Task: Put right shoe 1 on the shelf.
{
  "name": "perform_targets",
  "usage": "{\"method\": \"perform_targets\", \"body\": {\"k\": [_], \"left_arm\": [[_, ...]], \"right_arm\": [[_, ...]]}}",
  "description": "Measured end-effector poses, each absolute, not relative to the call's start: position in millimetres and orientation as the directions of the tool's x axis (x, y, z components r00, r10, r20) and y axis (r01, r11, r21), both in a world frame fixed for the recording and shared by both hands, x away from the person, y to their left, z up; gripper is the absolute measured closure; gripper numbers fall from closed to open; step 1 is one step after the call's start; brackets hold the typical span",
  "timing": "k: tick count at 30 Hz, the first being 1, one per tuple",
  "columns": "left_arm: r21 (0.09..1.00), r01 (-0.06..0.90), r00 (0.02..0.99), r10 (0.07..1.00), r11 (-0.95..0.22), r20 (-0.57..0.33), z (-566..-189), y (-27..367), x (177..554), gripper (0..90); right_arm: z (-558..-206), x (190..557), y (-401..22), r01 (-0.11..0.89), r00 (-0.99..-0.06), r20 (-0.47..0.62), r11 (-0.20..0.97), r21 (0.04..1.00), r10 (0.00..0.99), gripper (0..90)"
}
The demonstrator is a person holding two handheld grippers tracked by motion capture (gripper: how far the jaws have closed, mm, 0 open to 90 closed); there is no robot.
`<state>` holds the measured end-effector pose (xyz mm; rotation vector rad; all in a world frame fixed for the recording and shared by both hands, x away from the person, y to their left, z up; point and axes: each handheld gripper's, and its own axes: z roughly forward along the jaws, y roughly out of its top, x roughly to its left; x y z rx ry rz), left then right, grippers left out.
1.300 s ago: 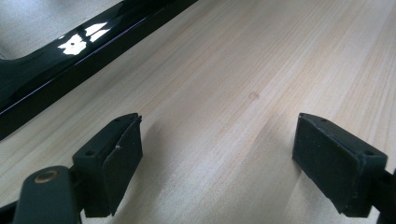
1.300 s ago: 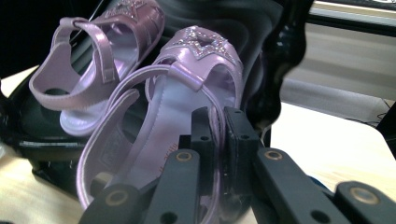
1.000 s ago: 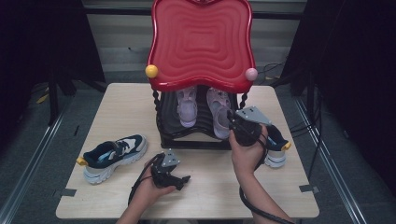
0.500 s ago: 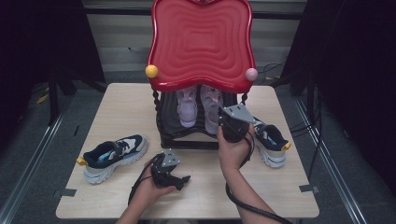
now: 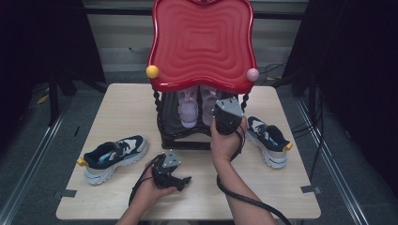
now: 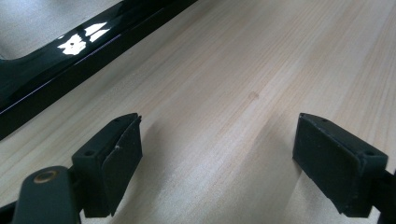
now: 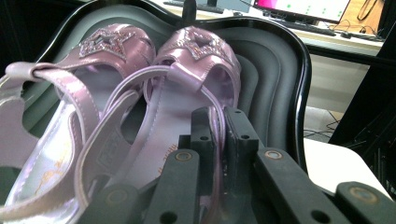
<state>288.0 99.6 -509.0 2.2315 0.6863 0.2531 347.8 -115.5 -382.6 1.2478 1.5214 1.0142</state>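
A pair of pink sandals with star toes lies on the black lower tray of a small stand with a red top. My right gripper reaches in under the red top and is shut on a thin strap of the right-hand sandal. The other sandal lies beside it. My left gripper rests low on the wooden table in front of the stand. Its jaws stand wide open over bare wood.
A navy and white sneaker lies on the table at the left. Its mate lies right of the stand. The stand's glossy black base rail runs just beyond my left gripper. Cables trail from both grippers.
My right hand has moved left, from beside the right sneaker to the stand's lower tray and the sandals. The left hand has stayed where it was.
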Motion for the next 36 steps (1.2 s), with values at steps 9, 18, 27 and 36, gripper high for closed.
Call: {"method": "perform_targets", "body": {"k": [9, 18, 27, 36], "left_arm": [[0.732, 0.396, 0.835, 0.55, -0.554, -0.035, -509, 99, 288, 15.2], [0.731, 0.398, 0.834, 0.55, -0.555, -0.036, -509, 99, 288, 15.2], [0.725, 0.392, 0.838, 0.544, -0.566, -0.028, -509, 100, 288, 15.2], [0.724, 0.391, 0.839, 0.543, -0.568, -0.028, -509, 100, 288, 15.2]], "right_arm": [[-392, 355, -110, 0.25, -0.066, -0.15, 0.162, 0.955, 0.986, 82.8], [-403, 354, -103, 0.254, -0.09, -0.174, 0.191, 0.948, 0.981, 81.6], [-407, 354, -109, 0.265, -0.094, -0.171, 0.191, 0.945, 0.981, 78.5], [-401, 350, -113, 0.255, -0.125, -0.185, 0.211, 0.943, 0.975, 68.0]]}}
